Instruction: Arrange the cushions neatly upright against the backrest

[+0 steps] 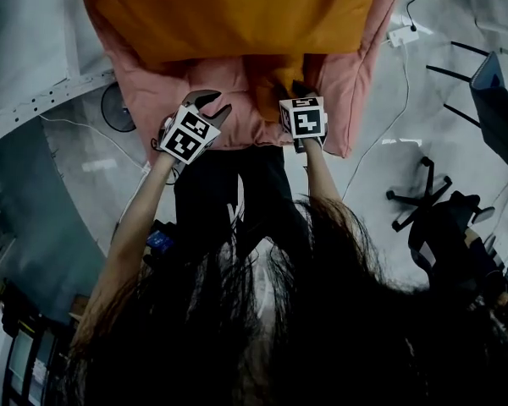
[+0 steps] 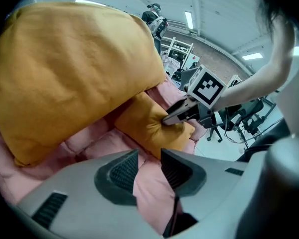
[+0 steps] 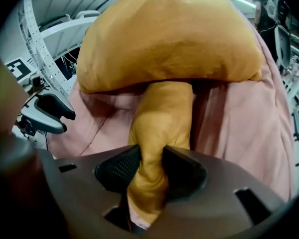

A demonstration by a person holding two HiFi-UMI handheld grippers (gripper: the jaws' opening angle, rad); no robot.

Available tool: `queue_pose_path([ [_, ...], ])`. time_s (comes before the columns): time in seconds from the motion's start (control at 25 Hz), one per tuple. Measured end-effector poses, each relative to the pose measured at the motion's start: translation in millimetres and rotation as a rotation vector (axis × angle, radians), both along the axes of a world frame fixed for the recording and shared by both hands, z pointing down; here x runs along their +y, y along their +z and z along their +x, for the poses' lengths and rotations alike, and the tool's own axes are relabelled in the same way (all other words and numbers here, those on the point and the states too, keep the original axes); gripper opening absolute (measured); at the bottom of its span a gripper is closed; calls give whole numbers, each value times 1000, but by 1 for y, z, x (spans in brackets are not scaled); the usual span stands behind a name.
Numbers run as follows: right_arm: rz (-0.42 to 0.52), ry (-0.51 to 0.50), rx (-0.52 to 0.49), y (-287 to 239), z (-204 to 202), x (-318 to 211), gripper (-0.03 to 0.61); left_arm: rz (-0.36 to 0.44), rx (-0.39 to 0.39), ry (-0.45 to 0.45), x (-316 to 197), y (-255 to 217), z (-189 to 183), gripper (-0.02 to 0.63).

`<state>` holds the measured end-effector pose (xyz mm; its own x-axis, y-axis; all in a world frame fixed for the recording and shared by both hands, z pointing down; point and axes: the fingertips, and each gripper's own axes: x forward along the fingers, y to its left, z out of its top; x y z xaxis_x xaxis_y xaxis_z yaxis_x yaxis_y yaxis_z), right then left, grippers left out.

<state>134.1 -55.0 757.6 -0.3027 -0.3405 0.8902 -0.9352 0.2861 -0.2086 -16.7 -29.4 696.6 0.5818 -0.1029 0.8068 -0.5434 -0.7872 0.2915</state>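
Right gripper (image 3: 150, 163) is pinching a limp mustard cushion (image 3: 162, 113) under a plump cushion (image 3: 169, 39); left gripper (image 2: 149, 166) is hovering spread over pink quilting (image 2: 97, 143).

Probably lab; strip ceiling lights (image 2: 191, 19); office chair (image 1: 423, 194); floor cables (image 1: 405, 79).

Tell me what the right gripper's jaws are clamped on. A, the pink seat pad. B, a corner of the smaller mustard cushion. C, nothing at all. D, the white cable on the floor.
B: in the right gripper view, the right gripper pinches bunched fabric of the smaller mustard cushion between its pads, below the big mustard cushion.
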Motion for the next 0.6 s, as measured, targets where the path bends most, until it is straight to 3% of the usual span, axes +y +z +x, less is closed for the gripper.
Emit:
queue_pose_path([
  [0.2, -19, -63, -31, -23, -4, 14, 126, -1, 23, -81, -4, -10, -15, 132],
  [0.28, -38, -156, -34, -35, -15, 31, 124, -1, 17, -106, -4, -13, -25, 132],
  [0.48, -40, -646, 68, -49, -41, 101, 123, 6, 1, -162, -6, -16, -44, 143],
  [0.6, 9, -897, 130, -53, -49, 131, 118, -2, -9, -188, -2, -17, -56, 170],
])
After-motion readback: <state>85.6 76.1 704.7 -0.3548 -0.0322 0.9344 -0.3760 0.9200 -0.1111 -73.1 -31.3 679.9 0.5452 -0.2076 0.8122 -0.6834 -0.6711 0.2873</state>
